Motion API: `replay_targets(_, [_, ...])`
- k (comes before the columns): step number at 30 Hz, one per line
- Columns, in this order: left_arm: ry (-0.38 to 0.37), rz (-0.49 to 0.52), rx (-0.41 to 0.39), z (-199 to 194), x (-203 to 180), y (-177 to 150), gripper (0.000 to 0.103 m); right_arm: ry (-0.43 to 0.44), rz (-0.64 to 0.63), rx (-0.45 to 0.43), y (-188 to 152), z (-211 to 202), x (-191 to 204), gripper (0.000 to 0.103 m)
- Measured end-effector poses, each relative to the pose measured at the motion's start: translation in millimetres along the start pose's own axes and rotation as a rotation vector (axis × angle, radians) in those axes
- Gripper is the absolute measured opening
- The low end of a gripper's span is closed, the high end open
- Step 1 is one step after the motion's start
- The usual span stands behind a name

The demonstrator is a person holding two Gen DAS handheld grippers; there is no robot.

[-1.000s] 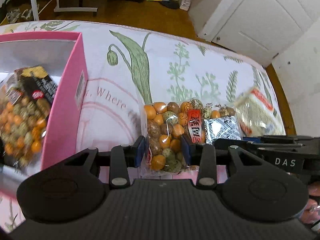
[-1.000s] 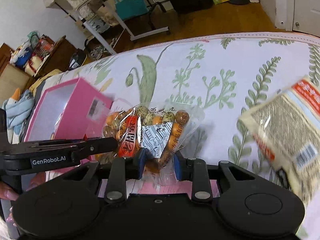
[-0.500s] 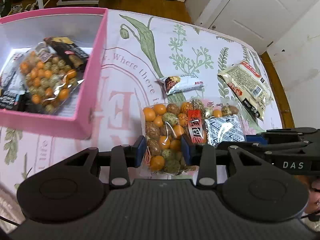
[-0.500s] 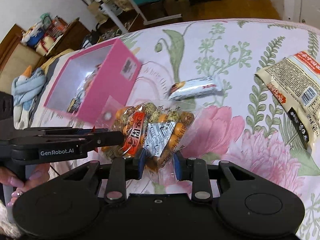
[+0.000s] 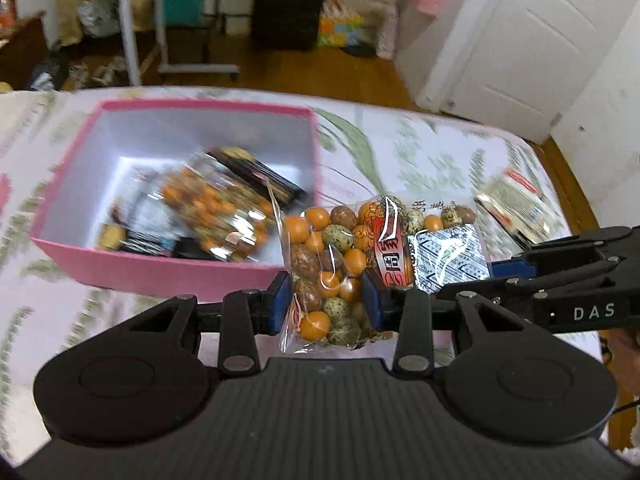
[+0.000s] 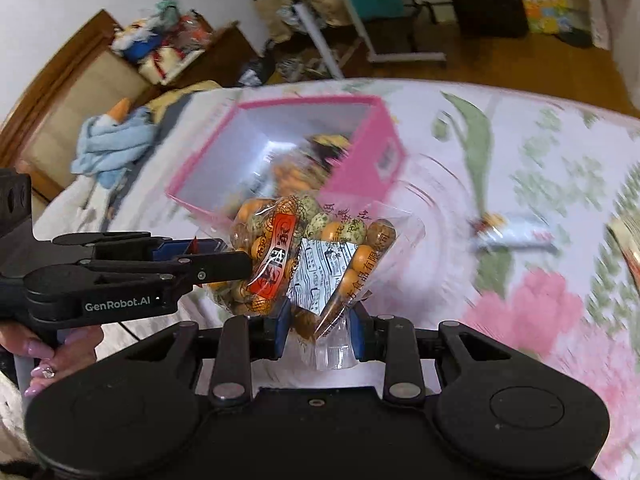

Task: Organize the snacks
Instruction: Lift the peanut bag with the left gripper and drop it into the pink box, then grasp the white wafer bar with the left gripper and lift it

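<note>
A: What have your grippers got?

B: Your left gripper (image 5: pixel 326 298) and right gripper (image 6: pixel 320 332) are both clamped on the clear plastic bag of orange and speckled coated nuts (image 5: pixel 352 256), one at each end.

A: And where is that bag?

B: You hold it up off the floral tablecloth (image 5: pixel 420 152), at the near corner of the open pink cardboard box (image 5: pixel 176 270), which holds a similar nut bag (image 5: pixel 216 208).

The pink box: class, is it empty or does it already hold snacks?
Not empty: the pink box already holds a nut bag and dark packets.
</note>
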State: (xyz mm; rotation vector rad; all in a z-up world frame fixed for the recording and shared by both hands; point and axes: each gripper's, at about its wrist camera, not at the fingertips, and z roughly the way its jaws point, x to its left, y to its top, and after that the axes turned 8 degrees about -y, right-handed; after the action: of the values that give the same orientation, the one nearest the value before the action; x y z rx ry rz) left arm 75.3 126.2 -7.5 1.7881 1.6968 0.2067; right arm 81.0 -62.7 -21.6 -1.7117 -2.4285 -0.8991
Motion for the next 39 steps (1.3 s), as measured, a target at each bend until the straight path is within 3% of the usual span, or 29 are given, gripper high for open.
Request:
replay_targets(4, [0.086,-0.005,-0.04,-4.9,33.1,15.7,0.037,0.052,-0.002,-0.016,24.9,27.6,19.7,0.035])
replay_targets(12, [0.177,-0.034,-0.043,15.7,102.8,41.0,0.037,0.115,0.012,-0.001,70.3,99.0,45.7,0.035])
replay_targets(20, [0.242,-0.017,0.007,48.7,128.9,44.1,0.037,0.04,-0.077,0.059,83.4,144.4,72.2,0.043])
replay_targets(22, [0.286,-0.014,-0.02,48.6,126.8,41.9,0.04,-0.021,-0.131,0.071,80.7,147.1,79.3,0.063])
replay_targets(25, [0.326,0.027,-0.036,46.1,116.9,40.4,0.041,-0.121,-0.224,0.05,72.0,139.1,86.3,0.066])
replay_targets(28, [0.314,0.028,-0.034,40.1,107.5,37.2,0.041,-0.084,-0.192,0.047,68.1,120.1,77.6,0.065])
replay_targets(34, [0.224,0.05,-0.056,17.8,72.6,32.1,0.041,-0.019,-0.164,-0.089,46.1,49.0,44.5,0.066])
replay_targets(39, [0.084,0.078,-0.04,15.3,32.5,33.8,0.041,-0.084,-0.161,-0.193,24.8,4.1,0.5,0.066])
